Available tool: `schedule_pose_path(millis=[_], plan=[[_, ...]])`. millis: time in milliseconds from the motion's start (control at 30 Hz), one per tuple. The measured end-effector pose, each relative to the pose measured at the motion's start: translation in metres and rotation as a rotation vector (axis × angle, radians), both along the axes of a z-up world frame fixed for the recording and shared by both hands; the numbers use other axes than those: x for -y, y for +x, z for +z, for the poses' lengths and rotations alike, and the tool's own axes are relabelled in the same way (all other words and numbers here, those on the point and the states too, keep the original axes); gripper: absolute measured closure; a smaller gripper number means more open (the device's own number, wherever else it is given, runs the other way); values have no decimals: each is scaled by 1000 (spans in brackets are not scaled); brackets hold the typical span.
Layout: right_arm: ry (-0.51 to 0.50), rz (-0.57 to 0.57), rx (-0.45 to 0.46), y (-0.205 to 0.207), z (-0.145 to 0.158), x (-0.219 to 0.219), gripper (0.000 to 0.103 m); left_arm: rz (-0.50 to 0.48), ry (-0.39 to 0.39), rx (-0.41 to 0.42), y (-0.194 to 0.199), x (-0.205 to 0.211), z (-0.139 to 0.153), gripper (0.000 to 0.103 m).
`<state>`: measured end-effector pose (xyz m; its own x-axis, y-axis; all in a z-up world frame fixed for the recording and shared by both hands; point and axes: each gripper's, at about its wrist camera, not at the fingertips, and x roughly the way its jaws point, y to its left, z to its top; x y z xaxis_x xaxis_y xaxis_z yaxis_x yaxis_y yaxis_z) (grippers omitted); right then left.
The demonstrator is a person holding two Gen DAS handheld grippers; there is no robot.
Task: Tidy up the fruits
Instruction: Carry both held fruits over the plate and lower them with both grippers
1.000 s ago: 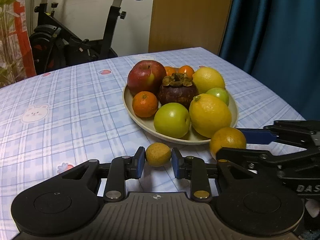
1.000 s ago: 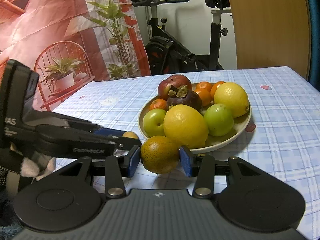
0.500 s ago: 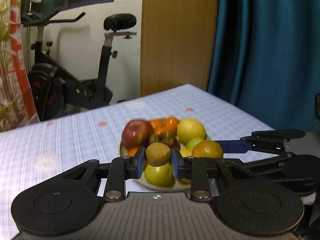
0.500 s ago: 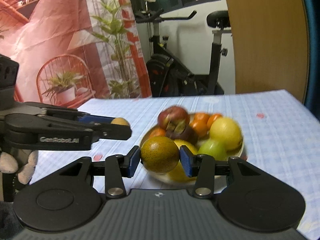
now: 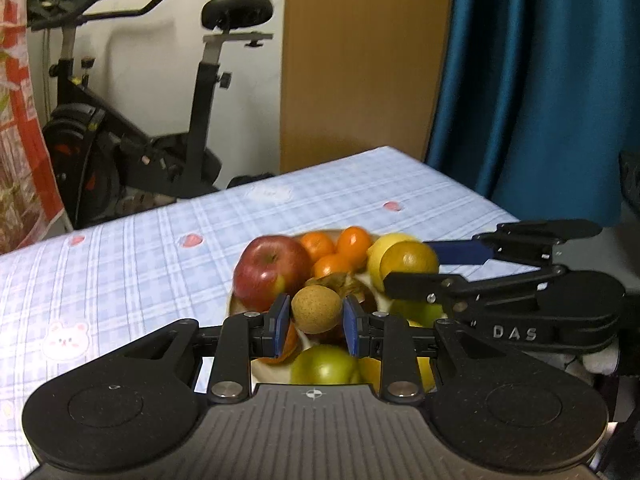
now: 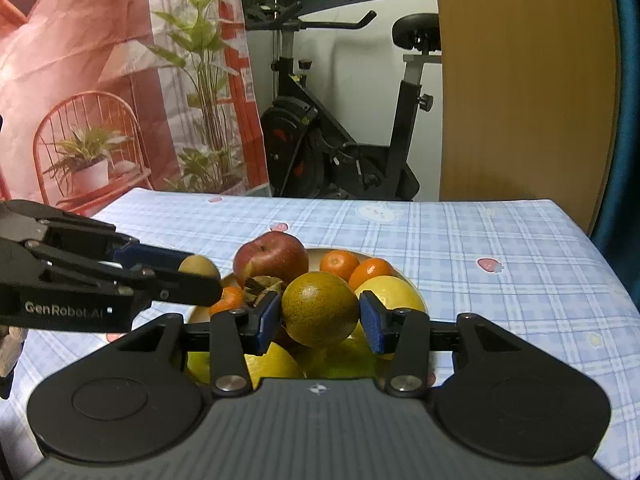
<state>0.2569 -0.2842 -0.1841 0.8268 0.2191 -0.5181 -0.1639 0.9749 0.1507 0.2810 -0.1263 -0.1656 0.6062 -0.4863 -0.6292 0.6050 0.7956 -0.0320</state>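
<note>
My left gripper is shut on a small tan round fruit, held in the air over the near side of the fruit plate. My right gripper is shut on a greenish-orange citrus, also held above the plate. The plate holds a red apple, small tangerines, a lemon, a mangosteen and green fruits. Each gripper shows in the other's view: the right one with its citrus, the left one with the tan fruit.
The plate stands on a table with a blue checked cloth. An exercise bike stands behind the table's far edge. A blue curtain hangs at the right and a wooden panel behind.
Both grippers have lifted their fruits off the tablecloth and carried them up and forward, so they now hang over the plate.
</note>
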Motion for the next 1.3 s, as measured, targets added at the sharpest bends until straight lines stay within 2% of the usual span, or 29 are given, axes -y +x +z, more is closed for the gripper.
schedule_pose_path(millis=[400,1067,1200,1300], plan=[[-42,17,20,24,-6,0,57,28,8,-20,17,-4,-12,73],[-46,31,3,42,-8,-6,54,58,-25,-38,30,-5,-19,72],[-48,31,0,42,-6,-6,54,73,-26,-47,31,-8,-19,64],[-46,33,4,42,-6,-6,54,67,-35,-54,30,-11,-18,62]])
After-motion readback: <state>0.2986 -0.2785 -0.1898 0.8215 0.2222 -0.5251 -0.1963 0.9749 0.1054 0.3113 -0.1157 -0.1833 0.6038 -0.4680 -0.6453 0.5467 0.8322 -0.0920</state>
